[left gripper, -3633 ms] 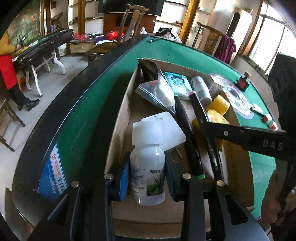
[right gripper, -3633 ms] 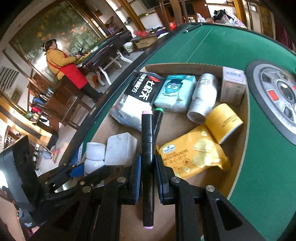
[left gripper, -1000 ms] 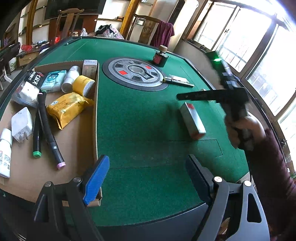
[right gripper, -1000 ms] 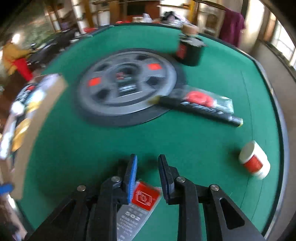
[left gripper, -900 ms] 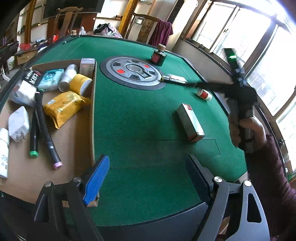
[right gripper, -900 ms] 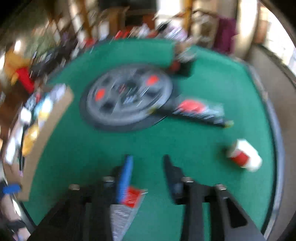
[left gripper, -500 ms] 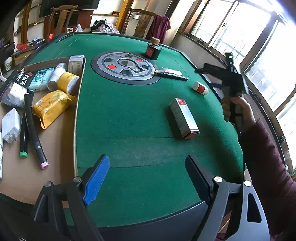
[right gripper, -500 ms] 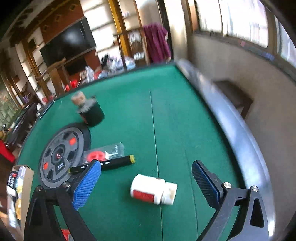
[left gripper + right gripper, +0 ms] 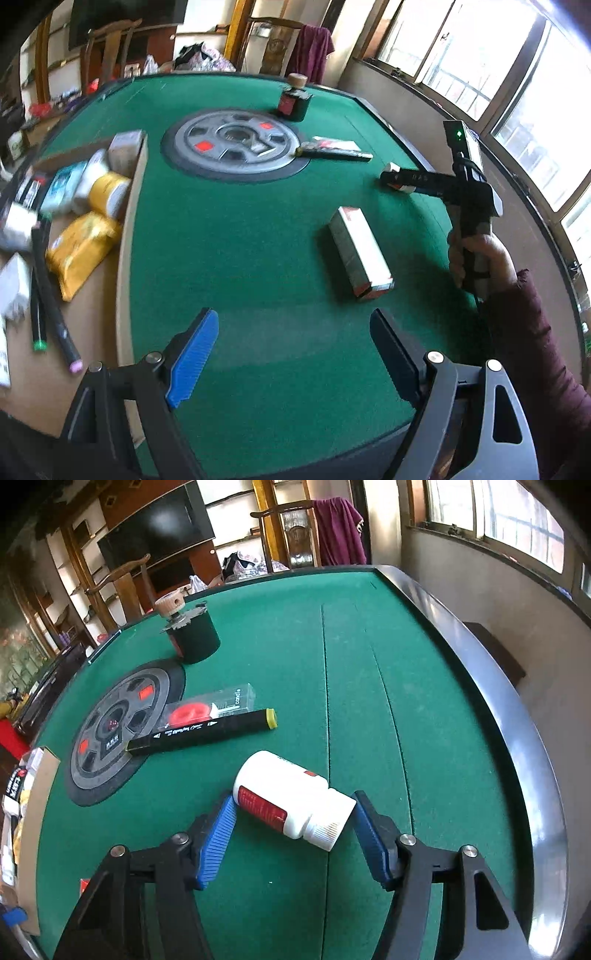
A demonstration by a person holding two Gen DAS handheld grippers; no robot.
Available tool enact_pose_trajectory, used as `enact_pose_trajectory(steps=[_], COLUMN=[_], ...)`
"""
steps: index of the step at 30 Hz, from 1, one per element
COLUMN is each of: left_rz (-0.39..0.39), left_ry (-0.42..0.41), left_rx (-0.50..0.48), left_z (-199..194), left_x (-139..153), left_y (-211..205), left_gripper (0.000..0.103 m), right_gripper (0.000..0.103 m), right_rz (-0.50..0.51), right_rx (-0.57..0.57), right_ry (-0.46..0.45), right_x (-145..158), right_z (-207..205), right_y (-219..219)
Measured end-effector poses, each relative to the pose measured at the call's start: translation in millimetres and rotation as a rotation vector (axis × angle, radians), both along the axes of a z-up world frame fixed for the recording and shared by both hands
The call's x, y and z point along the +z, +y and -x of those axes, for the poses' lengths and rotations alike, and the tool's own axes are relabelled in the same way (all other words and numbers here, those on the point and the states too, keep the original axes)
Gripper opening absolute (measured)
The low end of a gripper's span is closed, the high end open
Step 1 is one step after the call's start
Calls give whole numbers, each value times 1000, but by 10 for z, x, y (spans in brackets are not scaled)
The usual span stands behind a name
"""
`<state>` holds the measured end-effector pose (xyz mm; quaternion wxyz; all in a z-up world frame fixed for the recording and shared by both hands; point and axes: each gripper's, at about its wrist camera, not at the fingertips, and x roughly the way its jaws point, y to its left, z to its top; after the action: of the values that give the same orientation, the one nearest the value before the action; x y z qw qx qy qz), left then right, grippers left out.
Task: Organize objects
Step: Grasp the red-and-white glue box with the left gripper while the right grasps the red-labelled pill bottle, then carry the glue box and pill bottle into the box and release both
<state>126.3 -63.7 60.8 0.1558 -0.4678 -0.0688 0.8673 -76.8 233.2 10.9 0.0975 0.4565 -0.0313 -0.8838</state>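
Green felt [image 9: 369, 701] covers the round table, with a dark raised rim running along its edge and windows beyond.

On the right wrist view, the right gripper [image 9: 291, 834] has its jaws spread wide, one blue pad on each side of a white pill bottle [image 9: 291, 797] that lies on its side on the felt. The bottle carries a red label and its ribbed cap points toward the right-hand pad; the left pad looks to be just at the bottle's base, though whether either pad actually touches it is hard to say from this angle. Just beyond the bottle lies a black marker [image 9: 201, 733] with a yellow end, and touching it on the far side is a clear packet [image 9: 210, 707] with something red inside. Both partly overlap a grey disc [image 9: 110, 731] set in the table. A dark bottle [image 9: 194, 635] with a tan stopper stands farther back.

On the left wrist view, the left gripper [image 9: 295, 343] hangs above bare felt with its jaws wide apart, holding nothing. Ahead of it and to the right lies a long white and red box [image 9: 360, 251]. At the left edge sits a cardboard tray [image 9: 125, 236] holding a yellow packet [image 9: 81, 251], a yellow roll [image 9: 109, 192] and two markers [image 9: 51, 302], among other items.
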Motion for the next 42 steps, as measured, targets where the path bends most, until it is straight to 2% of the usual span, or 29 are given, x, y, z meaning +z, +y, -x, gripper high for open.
enact_pose_trajectory(steps=[4,9,14,17,19,20,21,22,23,25,28,35,38,42], left_rz=[-2,32,166,244,274,259,260,254,240,175,144,61,32,45], left_ry=[5,-11,14,-14,22,24,34,44,46,50,126,251,280,299], left_rx=[-17,-51,-73,-97,-113,-109,-102,-101,-99,-88,-70,-20,52,178], left_z=[193,488,684,781,752,751,752,755,766,752,598,114,-144,-401], left_x=[-28,-163,-328,-519,-525,-512,-497,-474,-455,-398,-199,276,400,466], left_y=[275,705,1049,1154,1186,1161,1139,1121,1082,957,794,300,-149,-792], left_gripper=[83,83,83,83,80,76,58,31,27,26,26,26,26,26], right_gripper=[68,68,68,68,68,69,71,71,72,72,68,67,67,68], right_rz=[3,-17,-28,-44,-43,-37,-32,-29,-29,-36,-29,24,54,78], right_rx=[16,26,29,35,36,35,35,36,37,35,25,-4,-15,-19], right_ry=[-4,2,7,15,16,16,16,15,16,21,25,29,27,24], right_x=[3,-26,-28,-35,-35,-36,-36,-36,-37,-40,-36,-24,-22,-15], right_z=[-45,-70,-87,-90,-83,-80,-76,-70,-69,-74,-74,-68,-73,-126], right_y=[-61,-169,-181,-195,-195,-186,-182,-181,-186,-196,-179,-93,-70,-92])
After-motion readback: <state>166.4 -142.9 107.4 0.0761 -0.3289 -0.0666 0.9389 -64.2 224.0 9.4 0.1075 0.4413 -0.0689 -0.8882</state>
